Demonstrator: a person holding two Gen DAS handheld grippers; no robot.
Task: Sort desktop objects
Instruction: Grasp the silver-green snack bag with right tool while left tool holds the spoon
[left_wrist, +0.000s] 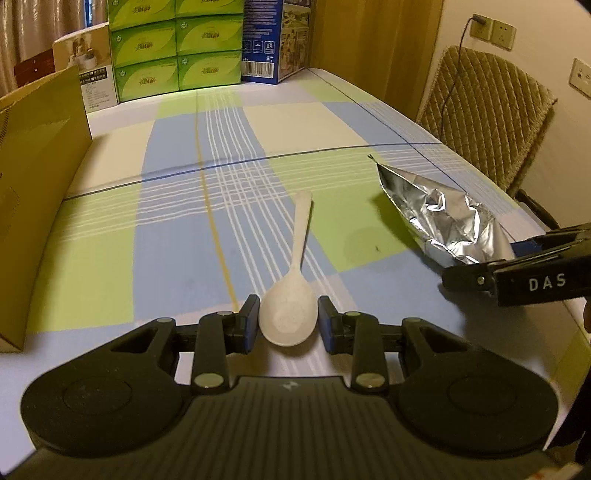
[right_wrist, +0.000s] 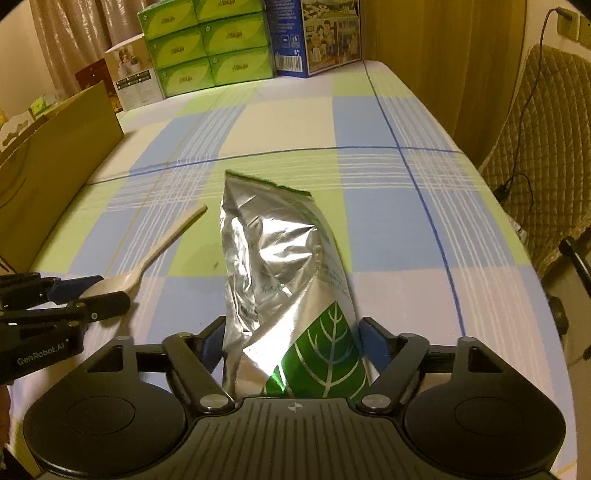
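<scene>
A white plastic rice spoon lies with its bowl between the pads of my left gripper, which is shut on it. Its handle points away over the checked tablecloth. In the right wrist view the same spoon sticks out of the left gripper at lower left. My right gripper is shut on a crumpled silver foil bag with a green leaf print, both pads against its sides. In the left wrist view the bag juts out from the right gripper above its own shadow.
An open cardboard box stands along the left side of the table. Green tissue boxes and a blue carton are stacked at the far end. A quilted chair with a cable stands past the table's right edge.
</scene>
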